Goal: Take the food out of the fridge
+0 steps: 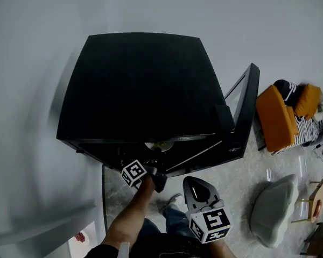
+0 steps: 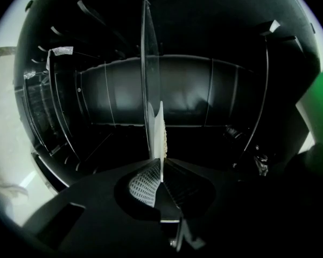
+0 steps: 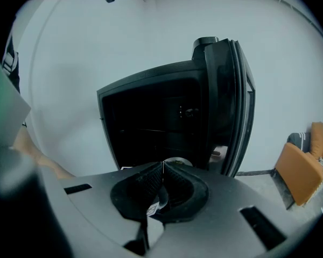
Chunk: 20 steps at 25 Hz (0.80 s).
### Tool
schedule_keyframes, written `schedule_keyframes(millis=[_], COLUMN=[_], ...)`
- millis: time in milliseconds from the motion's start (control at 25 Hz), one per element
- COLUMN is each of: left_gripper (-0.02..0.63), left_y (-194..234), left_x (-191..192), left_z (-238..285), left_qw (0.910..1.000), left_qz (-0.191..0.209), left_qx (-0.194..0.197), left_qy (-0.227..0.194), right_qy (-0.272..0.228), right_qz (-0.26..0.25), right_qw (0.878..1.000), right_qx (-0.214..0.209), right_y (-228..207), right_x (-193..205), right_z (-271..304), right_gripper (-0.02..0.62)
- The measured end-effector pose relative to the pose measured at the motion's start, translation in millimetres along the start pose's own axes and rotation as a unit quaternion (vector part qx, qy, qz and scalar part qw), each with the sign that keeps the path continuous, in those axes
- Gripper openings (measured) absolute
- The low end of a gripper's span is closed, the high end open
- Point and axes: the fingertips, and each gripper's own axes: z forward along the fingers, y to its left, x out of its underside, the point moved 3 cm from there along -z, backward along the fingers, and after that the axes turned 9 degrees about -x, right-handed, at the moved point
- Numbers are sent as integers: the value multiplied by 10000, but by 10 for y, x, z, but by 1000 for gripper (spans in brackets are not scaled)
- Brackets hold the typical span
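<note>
Your left gripper (image 2: 160,168) is clamped thinly on the rim of the clear round plate (image 2: 149,79) of pale food (image 2: 163,136), just inside the front edge of the black boxy fridge (image 1: 140,85). Tilting it could spill the food. Your right gripper (image 3: 162,172) is closed and empty.

The fridge (image 1: 140,85) has a matt black top and a glossy, glass-faced door (image 1: 246,109); inside the fridge, a clear shiny plate (image 2: 151,79) sits between the ribbed, rubbery-looking pads (image 2: 145,184) of the left gripper (image 2: 160,164); the floor (image 1: 242,187) beside the fridge is polished marbled stone
</note>
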Motion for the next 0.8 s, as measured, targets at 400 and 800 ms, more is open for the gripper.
schedule_keyframes(millis=[400,800], left_gripper=[23,21], left_y=[-81,-309], left_x=[33,69], left_z=[-362,-853], left_qw=[9996,9981], left_qz=[234,354], left_qx=[57,356], left_qy=[133,367], right_qy=[-182,-408], right_qz=[193,310], right_qw=[9996,9982], right_qx=[123,319], right_y=[161,494], right_x=[61,81], right_z=[-50,-76], right_gripper=[21,21])
